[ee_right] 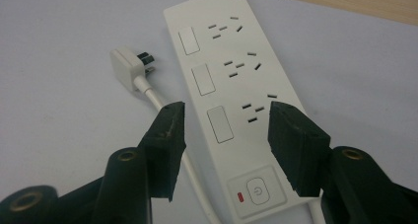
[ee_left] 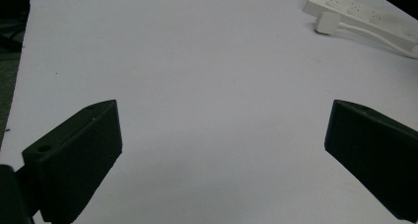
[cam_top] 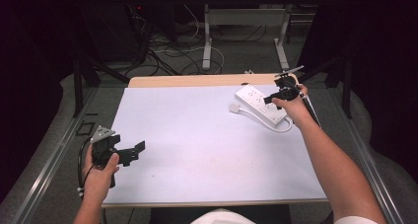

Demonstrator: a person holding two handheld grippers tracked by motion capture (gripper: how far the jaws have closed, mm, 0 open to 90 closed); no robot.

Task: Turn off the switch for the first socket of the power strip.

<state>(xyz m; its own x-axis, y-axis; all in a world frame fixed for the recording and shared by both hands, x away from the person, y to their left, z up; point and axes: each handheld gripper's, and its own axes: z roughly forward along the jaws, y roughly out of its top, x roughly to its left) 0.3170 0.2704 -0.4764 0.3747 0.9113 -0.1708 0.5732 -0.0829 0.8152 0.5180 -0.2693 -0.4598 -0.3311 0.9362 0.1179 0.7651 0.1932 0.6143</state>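
- White power strip (cam_top: 260, 103) lies at the upper right of the high view, on the pale table sheet (cam_top: 197, 135), with its plug (cam_top: 234, 108) loose just beside it on the left.
- Right gripper (cam_top: 279, 96) hovers over the strip with its jaws spread to either side of the body (ee_right: 231, 95); they appear not to have closed on it, so the grasp looks not yet made.
- Left gripper (cam_top: 132, 153) waits at the lower left, well apart from the strip, jaws wide and empty.
- Count: one power strip, one plug (ee_right: 129, 67), one cord (ee_right: 162, 115); three socket groups, three rocker switches, one master button (ee_right: 256, 190) with a red indicator.
- Judged progress: early, approach only.
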